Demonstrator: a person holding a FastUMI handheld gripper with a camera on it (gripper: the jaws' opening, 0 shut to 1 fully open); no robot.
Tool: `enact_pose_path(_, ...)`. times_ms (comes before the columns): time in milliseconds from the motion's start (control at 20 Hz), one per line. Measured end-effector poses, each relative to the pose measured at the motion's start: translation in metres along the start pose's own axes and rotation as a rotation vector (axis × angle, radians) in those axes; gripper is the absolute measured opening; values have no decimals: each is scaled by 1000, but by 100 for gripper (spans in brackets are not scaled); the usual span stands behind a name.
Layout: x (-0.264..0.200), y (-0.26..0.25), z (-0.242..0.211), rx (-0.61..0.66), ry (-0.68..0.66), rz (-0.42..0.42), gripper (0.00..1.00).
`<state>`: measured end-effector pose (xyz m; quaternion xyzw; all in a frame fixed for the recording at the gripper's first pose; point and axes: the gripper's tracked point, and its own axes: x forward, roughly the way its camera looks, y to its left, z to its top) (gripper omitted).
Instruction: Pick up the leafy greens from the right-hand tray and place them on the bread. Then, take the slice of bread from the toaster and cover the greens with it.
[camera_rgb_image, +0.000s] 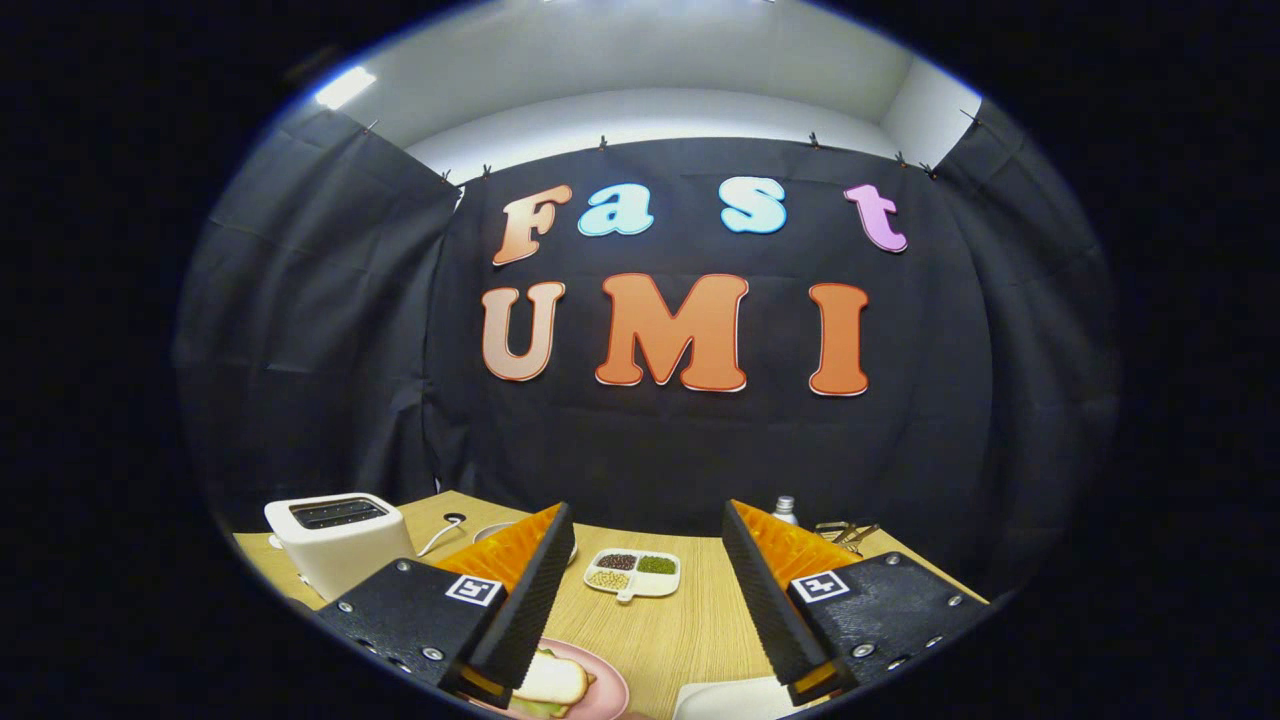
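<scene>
Hand-held gripper (645, 590) — fingers spread wide, nothing between them, raised above the desk (690, 625) and angled so that most of the view ahead is the booth's black cloth wall (680, 450).

Between the two fingers, further along the wooden desk: a small white divided dish (634, 575) with three compartments — one dark reddish filling, one green, one pale. It sits well beyond the fingertips.

Under the left finger, close in: a pink plate (608, 682) carrying a slice of bread (552, 680), with a bit of green showing at the bread's edges. Cannot tell how much of the leafy greens lies there; the finger covers part of the plate.

Under the right finger, close in: the corner of a white tray (725, 700), mostly hidden. Contents not visible.

To the left of the left finger: white toaster (338, 545), standing upright on the desk, its slots facing up. Whether a slice sits in the slots cannot be told from this angle. A white cable (440, 535) runs on the desk just beside it.

Beyond the right finger, near the back edge of the desk: the top of a small bottle (786, 508) and a metal utensil, possibly tongs (848, 534).
</scene>
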<state>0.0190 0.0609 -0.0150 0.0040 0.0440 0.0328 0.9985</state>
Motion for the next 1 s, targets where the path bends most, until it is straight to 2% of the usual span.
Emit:
enact_pose_path(200, -6, -4, 12, -14, -64, -33, 96)
enact_pose_path(600, -8, 11, 10, -67, -82, -5, 96)
enact_pose_path(1000, -9, 17, 9, -26, -84, 21, 97)
